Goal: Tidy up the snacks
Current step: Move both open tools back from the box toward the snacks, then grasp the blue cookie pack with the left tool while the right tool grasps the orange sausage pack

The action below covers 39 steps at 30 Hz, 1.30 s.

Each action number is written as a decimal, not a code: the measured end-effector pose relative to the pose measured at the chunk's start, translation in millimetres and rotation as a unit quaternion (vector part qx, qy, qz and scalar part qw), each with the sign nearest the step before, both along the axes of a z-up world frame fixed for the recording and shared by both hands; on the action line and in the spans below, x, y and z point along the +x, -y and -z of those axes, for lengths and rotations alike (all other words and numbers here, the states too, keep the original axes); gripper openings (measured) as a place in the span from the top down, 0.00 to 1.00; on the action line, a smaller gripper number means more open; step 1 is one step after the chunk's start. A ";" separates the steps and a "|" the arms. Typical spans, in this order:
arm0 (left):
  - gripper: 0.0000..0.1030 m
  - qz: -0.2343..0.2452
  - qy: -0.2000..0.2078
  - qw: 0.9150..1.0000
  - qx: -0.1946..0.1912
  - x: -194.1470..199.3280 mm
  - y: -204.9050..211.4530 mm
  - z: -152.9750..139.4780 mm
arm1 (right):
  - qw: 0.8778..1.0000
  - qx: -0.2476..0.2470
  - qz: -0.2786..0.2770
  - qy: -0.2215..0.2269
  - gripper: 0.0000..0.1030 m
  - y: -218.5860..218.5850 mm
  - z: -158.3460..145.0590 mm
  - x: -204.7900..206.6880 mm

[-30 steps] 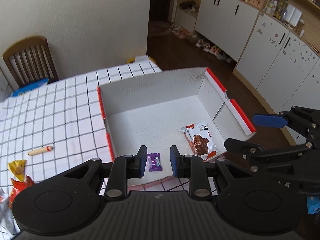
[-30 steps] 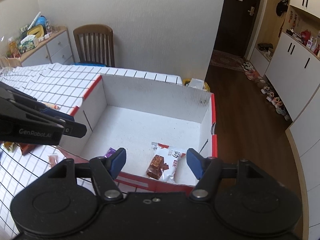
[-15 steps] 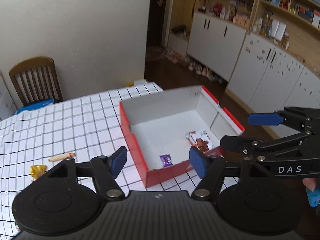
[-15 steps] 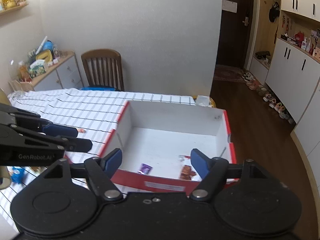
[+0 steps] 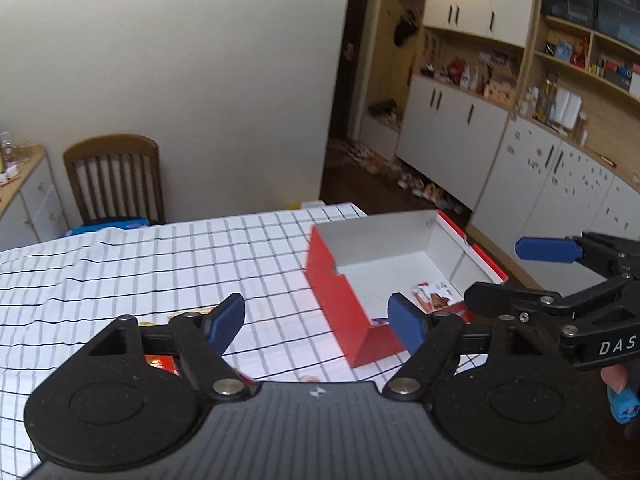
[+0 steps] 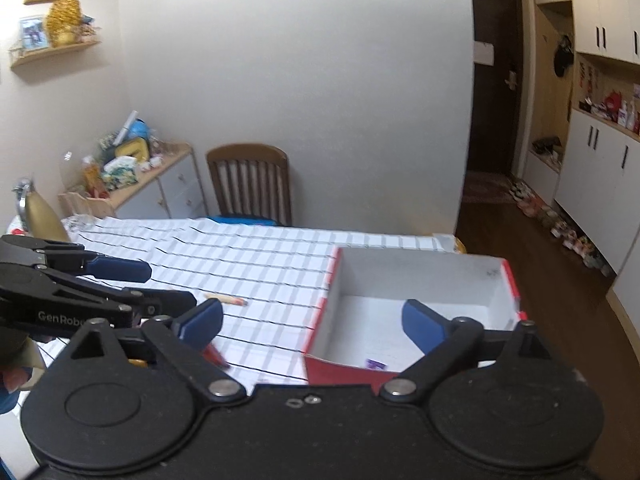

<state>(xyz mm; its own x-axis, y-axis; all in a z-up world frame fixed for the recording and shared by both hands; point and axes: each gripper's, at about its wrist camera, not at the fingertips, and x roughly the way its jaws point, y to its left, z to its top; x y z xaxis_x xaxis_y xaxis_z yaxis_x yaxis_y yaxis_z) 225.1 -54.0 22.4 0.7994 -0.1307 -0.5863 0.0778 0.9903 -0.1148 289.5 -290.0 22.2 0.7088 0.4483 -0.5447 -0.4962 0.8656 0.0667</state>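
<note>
We note the red box (image 5: 362, 312), white inside, at the right end of the checked tablecloth (image 5: 160, 264). In the left wrist view its long axis runs from the near corner away toward the cabinets, open top facing up. On its floor lies a white-and-brown snack packet (image 5: 434, 298), lengthwise roughly along the box; the left gripper's finger (image 5: 404, 322) cuts off its near end. A small purple sweet (image 6: 376, 364) lies near the front wall, orientation too small to read.

On the cloth a thin stick snack (image 6: 226, 300) lies with its red tip pointing toward the box. A red wrapper (image 5: 162, 362) and a yellow one beside it are mostly hidden behind the gripper body.

Left gripper (image 5: 316, 320): jaws opening, nothing between them. Right gripper (image 6: 312, 322): jaws opening wide, nothing between them, over the box's near-left corner.

Both views are blurred.
</note>
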 end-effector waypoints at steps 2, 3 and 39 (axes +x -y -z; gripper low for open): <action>0.22 -0.009 0.008 1.000 0.003 -10.2 -11.4 -1.3 | 1.000 0.008 -0.008 0.009 0.01 -8.4 -0.5 -8.2; 0.20 -0.014 0.010 1.000 0.004 -15.9 -17.3 -1.5 | 1.000 0.014 -0.011 0.011 0.01 -11.9 -0.9 -11.3; 0.19 -0.043 -0.108 0.993 0.034 -83.8 -169.4 126.5 | 0.998 -0.042 0.021 -0.051 0.07 -87.2 108.6 -15.4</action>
<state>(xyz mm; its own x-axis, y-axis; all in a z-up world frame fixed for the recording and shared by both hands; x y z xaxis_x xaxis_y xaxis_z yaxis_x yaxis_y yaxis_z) 141.4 115.3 -104.1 0.6606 -0.0225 -0.7504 -0.0259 0.9983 -0.0527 274.1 -202.8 -86.4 0.6649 0.3699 -0.6489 -0.4544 0.8898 0.0416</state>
